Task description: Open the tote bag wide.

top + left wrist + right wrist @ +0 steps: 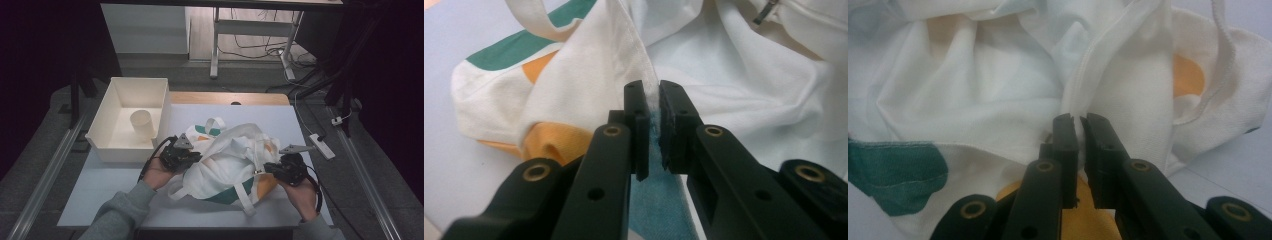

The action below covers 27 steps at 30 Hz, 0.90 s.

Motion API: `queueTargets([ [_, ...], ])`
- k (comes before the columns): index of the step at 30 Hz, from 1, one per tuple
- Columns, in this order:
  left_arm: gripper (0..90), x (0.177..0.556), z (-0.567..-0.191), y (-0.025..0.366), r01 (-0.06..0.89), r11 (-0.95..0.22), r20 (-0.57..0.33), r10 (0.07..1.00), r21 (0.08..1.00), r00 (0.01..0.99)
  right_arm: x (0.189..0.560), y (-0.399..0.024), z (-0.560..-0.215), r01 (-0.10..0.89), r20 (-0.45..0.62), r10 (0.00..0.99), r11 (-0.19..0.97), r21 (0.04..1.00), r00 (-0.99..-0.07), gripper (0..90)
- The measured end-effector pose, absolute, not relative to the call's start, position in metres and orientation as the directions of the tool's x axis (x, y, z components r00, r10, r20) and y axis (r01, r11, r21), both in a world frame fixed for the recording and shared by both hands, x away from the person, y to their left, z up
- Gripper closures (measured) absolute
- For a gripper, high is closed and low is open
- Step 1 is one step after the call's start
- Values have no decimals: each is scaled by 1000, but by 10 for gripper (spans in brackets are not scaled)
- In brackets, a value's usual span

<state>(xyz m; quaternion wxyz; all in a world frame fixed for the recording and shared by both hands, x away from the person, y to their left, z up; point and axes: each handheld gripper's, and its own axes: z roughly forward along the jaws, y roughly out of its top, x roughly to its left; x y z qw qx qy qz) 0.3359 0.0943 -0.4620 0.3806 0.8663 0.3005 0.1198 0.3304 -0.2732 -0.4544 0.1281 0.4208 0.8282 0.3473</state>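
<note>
My grey sleeves come in from the near edge of the table (100, 190), and at the end of my left hand (159, 176) the left tongs (192, 159) bite the near-left rim of the white cloth bag (225, 165). Seen along those tongs (651, 107), the two black pads stand almost together with a folded edge of the white fabric (589, 85) pinched between them, and a strip of teal cloth lies just under the pads. So my left tongs are closed on the bag's edge.

The bag sits crumpled in the middle of the table, between my two hands, its mouth slack and its lining showing. It has green and orange patches; one white strap loops up at its far side and another trails toward me at the near edge.

On the right, my right hand (300, 192) brings the right tongs (267, 169) against the bag's right rim. Seen along those tongs (1079, 131), the pads are nearly shut, clamping a hemmed fold of the white cloth (1118, 75).

Far left on the table, well apart from the bag, stands a white bin (112, 107) with a small pale cup (142, 123) inside it.
</note>
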Motion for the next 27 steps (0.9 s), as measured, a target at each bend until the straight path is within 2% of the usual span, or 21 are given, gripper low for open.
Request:
queueTargets([
  [2,831,336,-462,96,431,-525,-19,618,734,786,328,-276,-452,592,53,787,416,690,-614,900],
  [10,837,339,-461,104,439,-512,-19,634,738,773,322,-291,-454,614,84,795,392,685,-601,900],
  [27,839,346,-465,110,458,-507,-17,657,730,754,314,-325,-455,643,36,839,388,660,-543,900],
])
